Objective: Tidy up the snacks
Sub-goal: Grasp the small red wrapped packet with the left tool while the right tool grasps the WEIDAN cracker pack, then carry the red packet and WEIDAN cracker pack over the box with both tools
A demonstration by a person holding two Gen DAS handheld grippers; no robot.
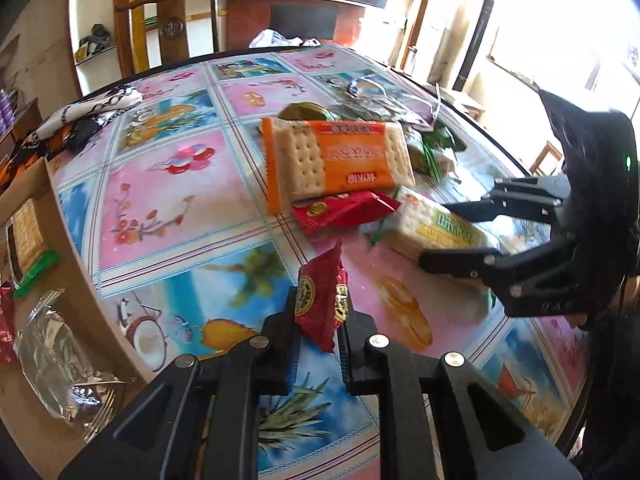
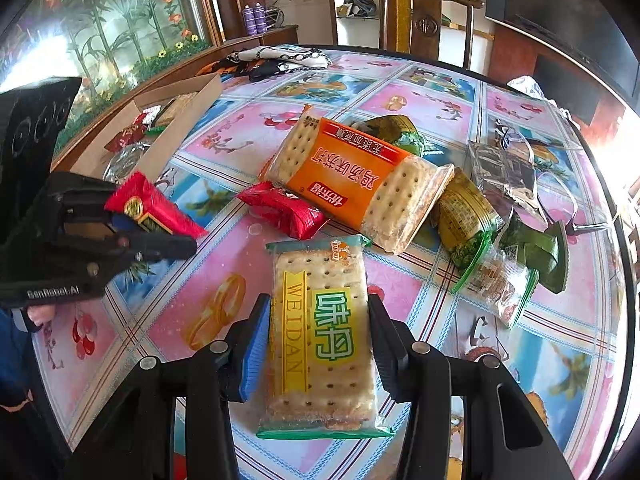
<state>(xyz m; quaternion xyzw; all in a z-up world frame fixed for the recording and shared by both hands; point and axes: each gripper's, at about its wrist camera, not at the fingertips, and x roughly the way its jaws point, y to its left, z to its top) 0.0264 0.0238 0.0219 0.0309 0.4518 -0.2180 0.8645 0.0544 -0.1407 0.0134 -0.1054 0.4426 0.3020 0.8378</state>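
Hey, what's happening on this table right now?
A person is sorting snacks with two handheld grippers. The left gripper is shut on a small red packet; the right gripper clamps a green-edged cracker pack. More snacks lie loose on the table, some already in the cardboard box.

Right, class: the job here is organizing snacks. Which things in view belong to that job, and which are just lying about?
Part of the job:
- red snack packet in the left gripper
- yellow-label cracker pack in the right gripper
- orange cracker pack
- second red packet
- green packets
- cardboard box

Lying about:
- patterned cloth
- chair
- purple cans
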